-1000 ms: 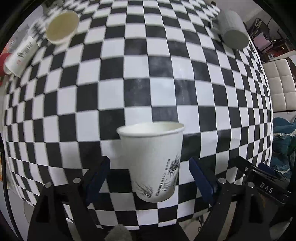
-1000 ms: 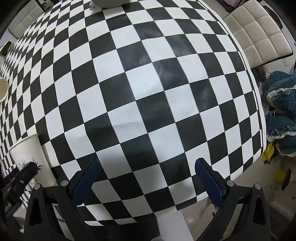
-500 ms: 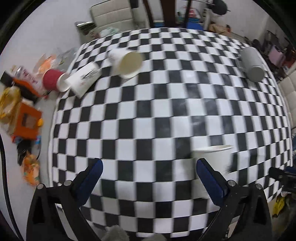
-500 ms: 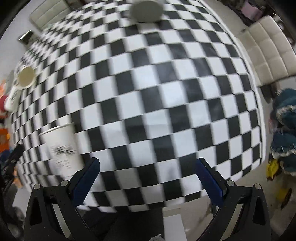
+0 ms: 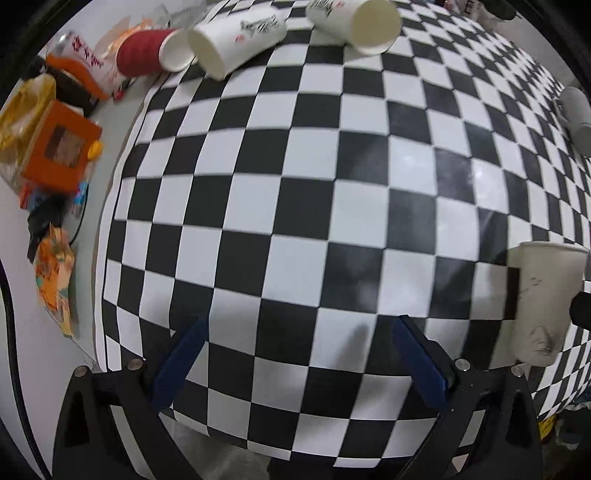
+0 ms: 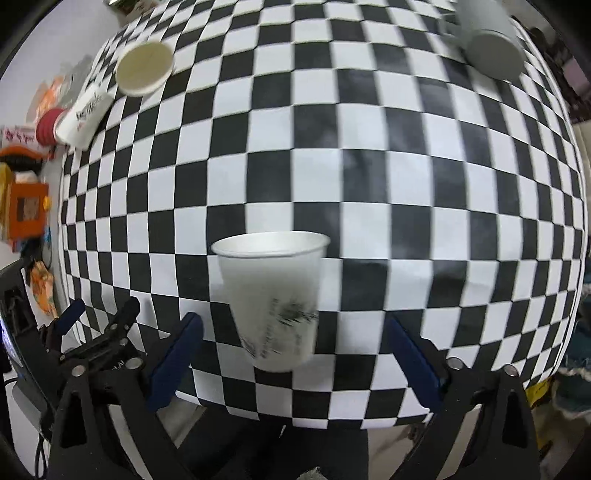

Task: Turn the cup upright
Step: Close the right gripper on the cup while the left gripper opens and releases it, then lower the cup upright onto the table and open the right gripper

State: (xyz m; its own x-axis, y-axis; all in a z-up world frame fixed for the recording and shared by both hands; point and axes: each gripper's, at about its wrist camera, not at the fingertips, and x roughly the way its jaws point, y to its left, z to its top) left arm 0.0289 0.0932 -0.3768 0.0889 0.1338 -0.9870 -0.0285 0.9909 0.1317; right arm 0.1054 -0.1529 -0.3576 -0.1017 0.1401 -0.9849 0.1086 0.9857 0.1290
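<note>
A white paper cup [image 6: 273,299] with dark print stands upright on the checkered tablecloth near the front edge. In the right wrist view it sits ahead of my open right gripper [image 6: 291,350], between the two blue fingers, untouched. In the left wrist view the same cup [image 5: 543,299] stands at the far right, outside my open, empty left gripper [image 5: 299,358]. Two white paper cups [image 5: 236,37] [image 5: 354,18] lie on their sides at the far left of the table. The left gripper also shows at the lower left of the right wrist view [image 6: 96,328].
A red cup [image 5: 144,51] lies beside the tipped white cups. A grey cylinder [image 6: 487,40] lies at the far right of the table. An orange box [image 5: 55,147] and packets clutter the bare strip left of the cloth [image 5: 332,184]. The table edge runs just before both grippers.
My left gripper has let the cup stand and swung left, away from it. My right gripper has swung left so the upright cup now sits between its fingers.
</note>
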